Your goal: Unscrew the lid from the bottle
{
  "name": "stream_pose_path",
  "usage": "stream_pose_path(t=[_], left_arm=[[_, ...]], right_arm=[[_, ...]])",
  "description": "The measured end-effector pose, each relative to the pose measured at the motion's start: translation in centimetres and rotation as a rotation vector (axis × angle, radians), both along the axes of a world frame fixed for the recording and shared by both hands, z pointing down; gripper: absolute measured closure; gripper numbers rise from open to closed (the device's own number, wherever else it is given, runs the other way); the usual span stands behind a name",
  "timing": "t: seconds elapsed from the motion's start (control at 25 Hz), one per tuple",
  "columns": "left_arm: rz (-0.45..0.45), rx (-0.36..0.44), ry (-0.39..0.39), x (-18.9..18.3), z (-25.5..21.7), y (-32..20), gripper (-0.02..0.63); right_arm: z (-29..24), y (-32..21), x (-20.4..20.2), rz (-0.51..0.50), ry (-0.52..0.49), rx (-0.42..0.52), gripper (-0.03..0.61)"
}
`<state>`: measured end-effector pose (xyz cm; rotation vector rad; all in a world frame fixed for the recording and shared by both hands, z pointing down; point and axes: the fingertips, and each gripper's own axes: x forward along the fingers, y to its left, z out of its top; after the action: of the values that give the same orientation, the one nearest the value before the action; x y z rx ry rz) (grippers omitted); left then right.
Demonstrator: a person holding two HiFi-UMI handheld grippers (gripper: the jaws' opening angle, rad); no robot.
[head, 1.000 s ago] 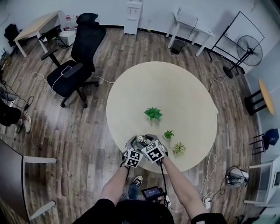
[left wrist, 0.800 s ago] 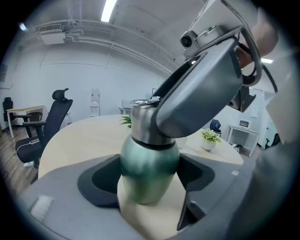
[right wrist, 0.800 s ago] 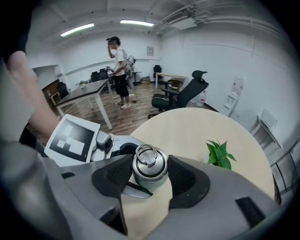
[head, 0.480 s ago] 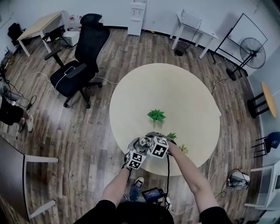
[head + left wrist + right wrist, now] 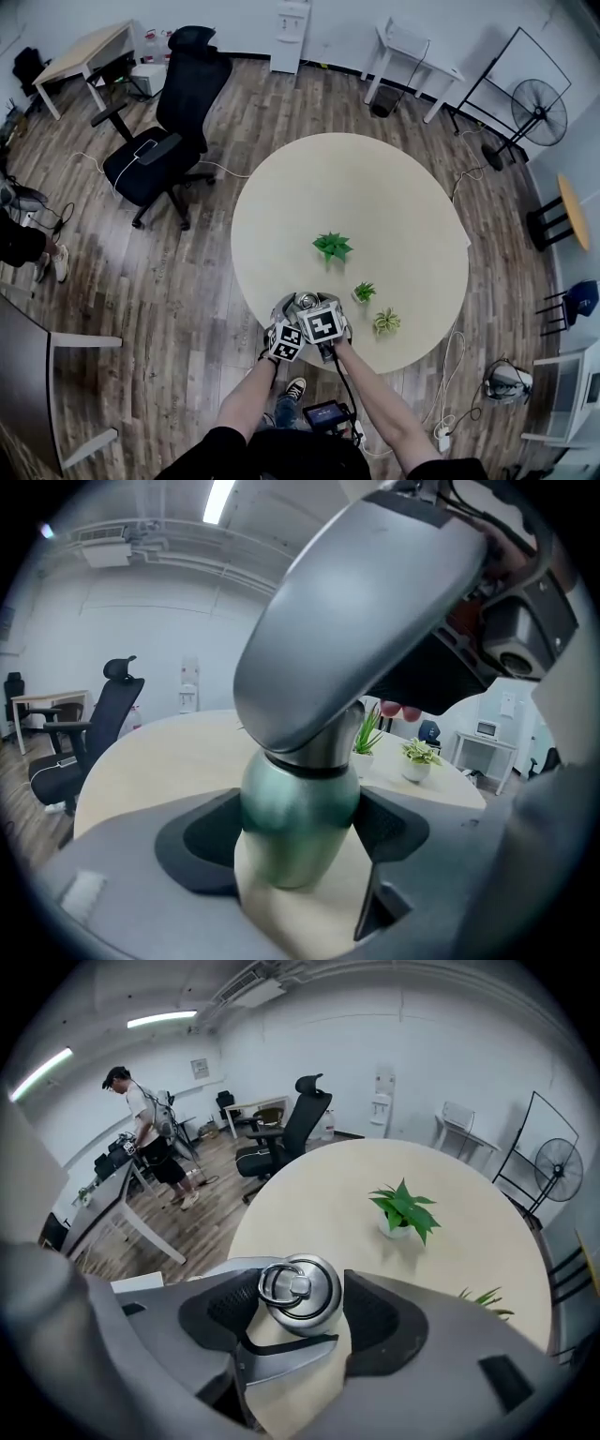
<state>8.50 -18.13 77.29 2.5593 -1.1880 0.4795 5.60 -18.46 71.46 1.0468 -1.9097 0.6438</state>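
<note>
No legible text or labels.

Worktop (image 5: 375, 178): far half open, near edge tight.
Bottle (image 5: 306, 301) at near rim; tall plant (image 5: 332, 247) beyond, small plant (image 5: 364, 292) & pale plant (image 5: 385, 321) to its right block that side.

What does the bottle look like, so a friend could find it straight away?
Start at the round pale table on the wooden floor. At its edge nearest the person is the bottle. Unlike the three small potted plants nearby, it is green metal with a silver lid bearing a ring.
</note>
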Motion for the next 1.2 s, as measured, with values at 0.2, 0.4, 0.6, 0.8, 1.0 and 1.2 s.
stream_pose_path(t=[0.2,0.4,0.6,0.8,1.0,1.2], left_arm=[[0.005,-0.002,0.004,0.1,-0.2,0.1,0.245],[0.007,-0.003,0.006,0.1,-0.1,0.1,0.245],[0.008,-0.005,0.007,0.3,-0.2,0.2,0.245],[0.005,-0.008,0.005,0.0,0.0,0.1,0.245],[0.005,-0.005,0.006,-0.1,-0.2,0.1,0.244],[0.01,-0.004,0.01,0.0,-0.2,0.1,0.244]], right_arm=[[-0.2,0.7,-0.3,-0.189,0.049,0.005,0.305],[-0.3,1.5,-0.6,-0.607,0.083,0.024,0.307],[-0.3,2.2,-0.7,-0.901,0.166,0.013,0.308],[-0.7,2.3,-1.7,-0.708,0.093,0.002,0.222],[-2.0,-0.2,-1.2,-0.184,-0.057,0.065,0.283],[-1.2,-0.1,-0.4,-0.066,-0.076,0.041,0.312]])
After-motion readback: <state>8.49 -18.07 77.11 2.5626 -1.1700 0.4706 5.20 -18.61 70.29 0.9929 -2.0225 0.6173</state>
